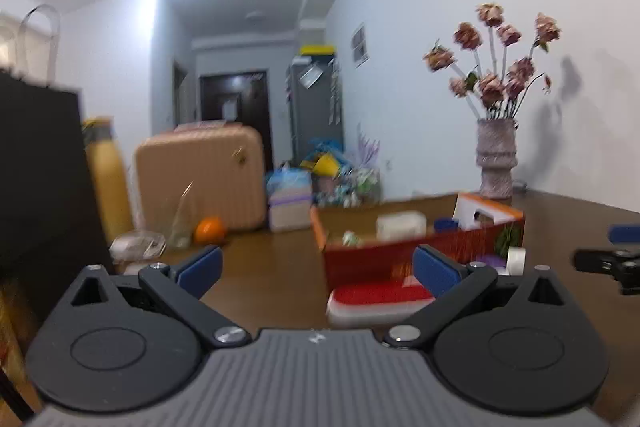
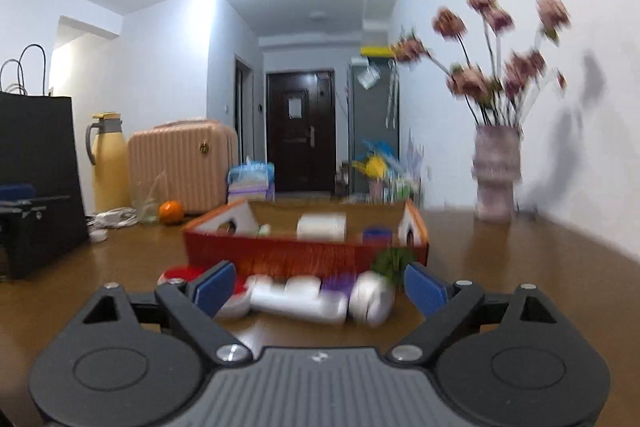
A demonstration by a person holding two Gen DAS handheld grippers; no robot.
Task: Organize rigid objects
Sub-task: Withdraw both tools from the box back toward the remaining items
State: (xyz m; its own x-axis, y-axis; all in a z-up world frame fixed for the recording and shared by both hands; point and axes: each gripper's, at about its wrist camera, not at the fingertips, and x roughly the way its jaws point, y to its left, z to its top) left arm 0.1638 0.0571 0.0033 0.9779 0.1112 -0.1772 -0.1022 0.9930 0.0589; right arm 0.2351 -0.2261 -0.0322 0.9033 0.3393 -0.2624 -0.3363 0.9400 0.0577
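Note:
An orange cardboard box [image 1: 368,255] [image 2: 304,255] stands on the brown table and holds a white roll [image 2: 322,227], a blue-lidded item [image 2: 377,234] and other small things. In front of it lie a red-and-white flat container [image 1: 380,301] [image 2: 182,275], white bottles [image 2: 298,301], a purple item [image 2: 338,283], a white jar [image 2: 372,297] and a small green plant [image 2: 394,261]. My left gripper [image 1: 318,269] is open and empty, just short of the red-and-white container. My right gripper [image 2: 320,287] is open and empty, with the white bottles between its fingers' line.
A vase of pink flowers [image 1: 496,159] [image 2: 496,171] stands at the back right by the wall. A black bag [image 1: 40,179], yellow thermos [image 2: 106,163], pink suitcase [image 2: 182,167], orange [image 2: 171,211] and white cable [image 2: 114,217] stand at the left. A tape roll [image 1: 516,261] lies right of the box.

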